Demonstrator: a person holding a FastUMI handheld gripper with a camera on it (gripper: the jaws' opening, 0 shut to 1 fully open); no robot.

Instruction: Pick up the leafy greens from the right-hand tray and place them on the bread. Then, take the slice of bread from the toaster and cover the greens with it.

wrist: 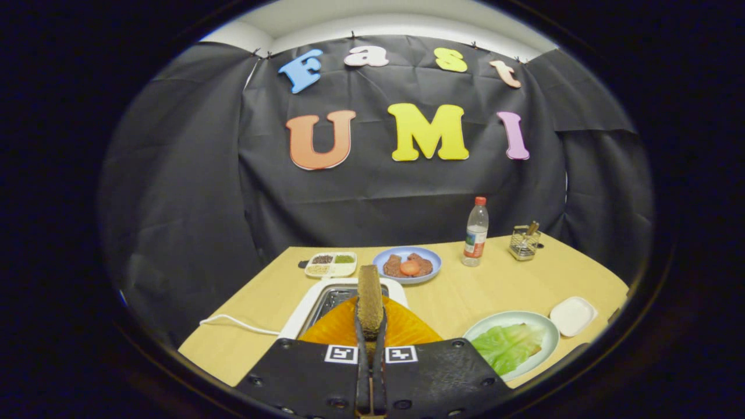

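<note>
While gripping a bread slice [370, 299] edge-on between nearly closed fingers [362, 372], claw [371, 349] hovering above the toaster [308, 311] on the worktop [477, 285]. Greens [505, 344] lying on bread on the plate [544, 326] just right of the claw; white tray [573, 316] beside it. Beyond: blue plate [433, 259], divided dish [332, 264], bottle [476, 233], wire basket [524, 242].

We can read no text anywhere: the bottle [476, 231] on the bench [500, 285] carries a label too small to make out, and 2 square coded markers [378, 354] sit on the gripper [371, 326].
</note>
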